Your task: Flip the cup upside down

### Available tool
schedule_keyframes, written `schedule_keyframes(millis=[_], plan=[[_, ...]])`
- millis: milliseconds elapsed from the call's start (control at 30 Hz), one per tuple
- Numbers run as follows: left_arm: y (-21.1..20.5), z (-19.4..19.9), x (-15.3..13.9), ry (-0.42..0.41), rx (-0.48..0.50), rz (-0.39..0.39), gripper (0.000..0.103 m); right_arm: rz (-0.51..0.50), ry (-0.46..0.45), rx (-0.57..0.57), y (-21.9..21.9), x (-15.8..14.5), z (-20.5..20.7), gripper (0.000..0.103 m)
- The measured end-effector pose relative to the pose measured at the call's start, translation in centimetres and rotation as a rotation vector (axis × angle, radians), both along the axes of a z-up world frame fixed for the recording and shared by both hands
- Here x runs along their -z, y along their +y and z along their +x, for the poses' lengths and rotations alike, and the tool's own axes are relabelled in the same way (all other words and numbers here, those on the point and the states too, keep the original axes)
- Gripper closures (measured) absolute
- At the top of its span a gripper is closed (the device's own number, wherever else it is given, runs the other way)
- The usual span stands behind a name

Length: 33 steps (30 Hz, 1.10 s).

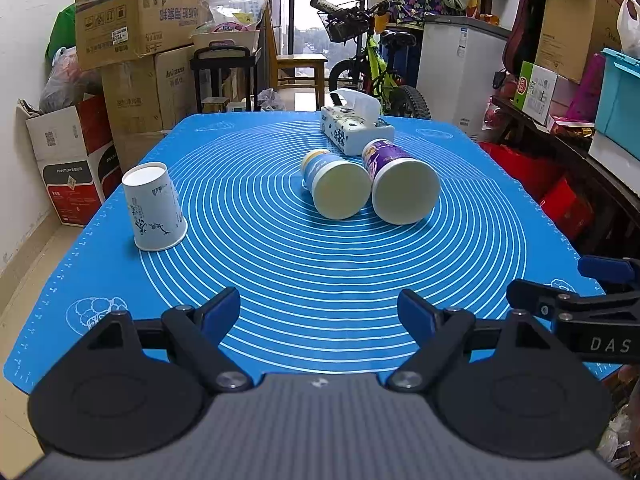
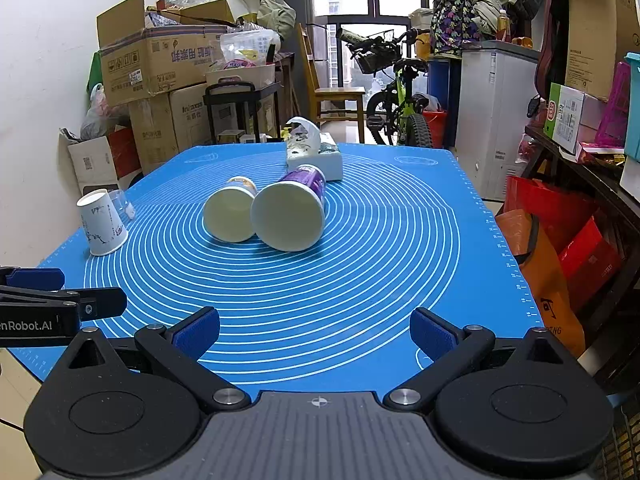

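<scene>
A white paper cup with ink drawings [image 1: 154,208] stands upside down, mouth on the blue mat [image 1: 320,280], at the left; it also shows in the right wrist view [image 2: 102,222]. My left gripper [image 1: 318,316] is open and empty above the mat's near edge, well short of the cup. My right gripper [image 2: 316,338] is open and empty, also near the front edge. Each gripper shows at the side of the other's view: the right one [image 1: 568,292], the left one [image 2: 60,296].
Two canisters lie on their sides mid-mat, one blue-labelled [image 1: 334,182] [image 2: 232,212], one purple-labelled [image 1: 400,186] [image 2: 292,208]. A tissue box [image 1: 354,128] [image 2: 316,152] sits behind them. Cardboard boxes [image 1: 132,32], a bicycle [image 1: 376,64] and shelves surround the table.
</scene>
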<state>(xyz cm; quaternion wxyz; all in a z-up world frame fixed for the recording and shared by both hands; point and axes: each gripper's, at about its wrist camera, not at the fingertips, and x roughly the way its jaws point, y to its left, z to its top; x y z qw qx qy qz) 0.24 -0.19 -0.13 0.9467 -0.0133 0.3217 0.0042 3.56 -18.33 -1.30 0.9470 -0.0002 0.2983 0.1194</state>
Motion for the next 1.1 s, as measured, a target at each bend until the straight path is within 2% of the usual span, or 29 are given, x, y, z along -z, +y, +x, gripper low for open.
schedule_keyframes(millis=[1100], plan=[[0.01,0.07,0.24,0.007,0.007,0.008,0.018,-0.006,0.009,-0.002,0.6,0.18,0.15,0.003]])
